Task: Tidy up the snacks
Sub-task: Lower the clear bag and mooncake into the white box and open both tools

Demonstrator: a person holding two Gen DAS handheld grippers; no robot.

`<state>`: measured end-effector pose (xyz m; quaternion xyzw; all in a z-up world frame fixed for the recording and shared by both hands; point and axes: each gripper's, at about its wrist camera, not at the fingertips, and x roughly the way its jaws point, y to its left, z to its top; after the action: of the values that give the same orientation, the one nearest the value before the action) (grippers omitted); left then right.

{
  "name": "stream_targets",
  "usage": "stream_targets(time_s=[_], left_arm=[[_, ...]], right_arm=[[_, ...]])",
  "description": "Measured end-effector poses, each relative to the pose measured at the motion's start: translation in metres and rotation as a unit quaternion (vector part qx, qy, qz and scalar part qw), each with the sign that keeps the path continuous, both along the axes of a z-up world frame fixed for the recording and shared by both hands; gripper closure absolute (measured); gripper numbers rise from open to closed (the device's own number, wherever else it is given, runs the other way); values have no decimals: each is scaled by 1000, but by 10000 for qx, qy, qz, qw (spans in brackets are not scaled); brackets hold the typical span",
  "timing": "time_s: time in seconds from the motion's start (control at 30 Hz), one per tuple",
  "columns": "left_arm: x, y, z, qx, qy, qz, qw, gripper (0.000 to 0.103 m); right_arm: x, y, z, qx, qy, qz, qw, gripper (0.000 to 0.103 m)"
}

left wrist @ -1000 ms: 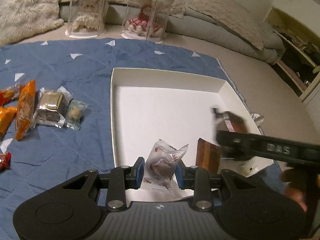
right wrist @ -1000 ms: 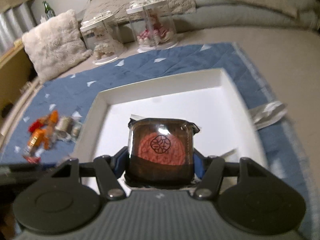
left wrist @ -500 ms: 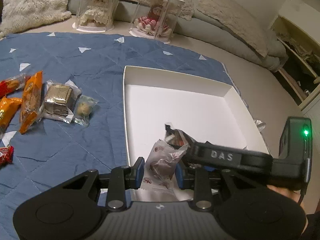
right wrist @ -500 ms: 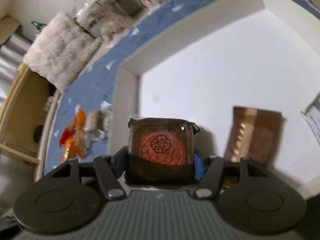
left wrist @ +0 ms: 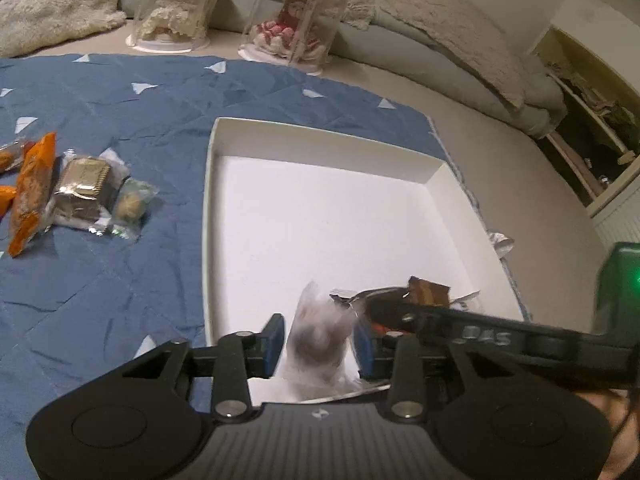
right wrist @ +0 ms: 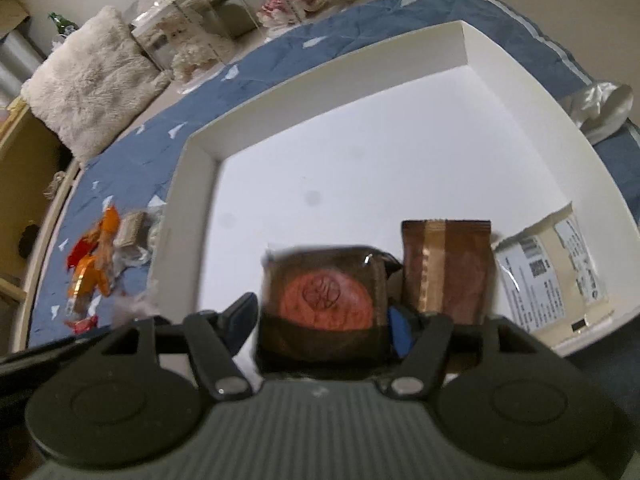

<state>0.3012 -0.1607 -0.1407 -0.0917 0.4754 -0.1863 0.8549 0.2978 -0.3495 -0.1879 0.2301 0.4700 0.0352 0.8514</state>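
Observation:
A white tray [left wrist: 208, 208] lies on a blue quilt. My left gripper [left wrist: 318, 342] hangs over the tray's near edge; a clear-wrapped snack [left wrist: 318, 340] sits blurred between its spread fingers, and the grip is unclear. My right gripper [right wrist: 322, 320] is low in the tray [right wrist: 192, 184] with a dark packet with a red disc [right wrist: 324, 300] between its fingers, which have parted and no longer press it. A brown packet [right wrist: 446, 264] and a cream packet [right wrist: 556, 272] lie beside it. The right gripper also shows in the left wrist view [left wrist: 460, 332].
Orange packets [left wrist: 30, 192], a foil-wrapped snack [left wrist: 82, 184] and a small green-wrapped snack [left wrist: 130, 208] lie on the quilt [left wrist: 120, 280] left of the tray. Two clear doll cases [left wrist: 292, 20] and fur cushions stand behind. A crumpled wrapper [right wrist: 600, 104] lies beyond the tray's right side.
My right gripper has dropped to the tray floor beside the brown packet and its fingers have parted around the dark packet. My left gripper's fingers have spread and its snack is blurred.

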Motion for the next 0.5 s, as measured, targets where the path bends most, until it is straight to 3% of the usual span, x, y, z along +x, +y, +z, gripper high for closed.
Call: stream_targets(time_s=[0.27, 0.5], left_arm=[[-6, 11, 9, 226, -12, 107, 9997, 58], [-15, 12, 18, 324, -20, 43, 9995, 55]], right_arm=[[-14, 10, 29, -723, -218, 302, 9967, 19], [-32, 10, 46, -983, -378, 428, 9935, 20]])
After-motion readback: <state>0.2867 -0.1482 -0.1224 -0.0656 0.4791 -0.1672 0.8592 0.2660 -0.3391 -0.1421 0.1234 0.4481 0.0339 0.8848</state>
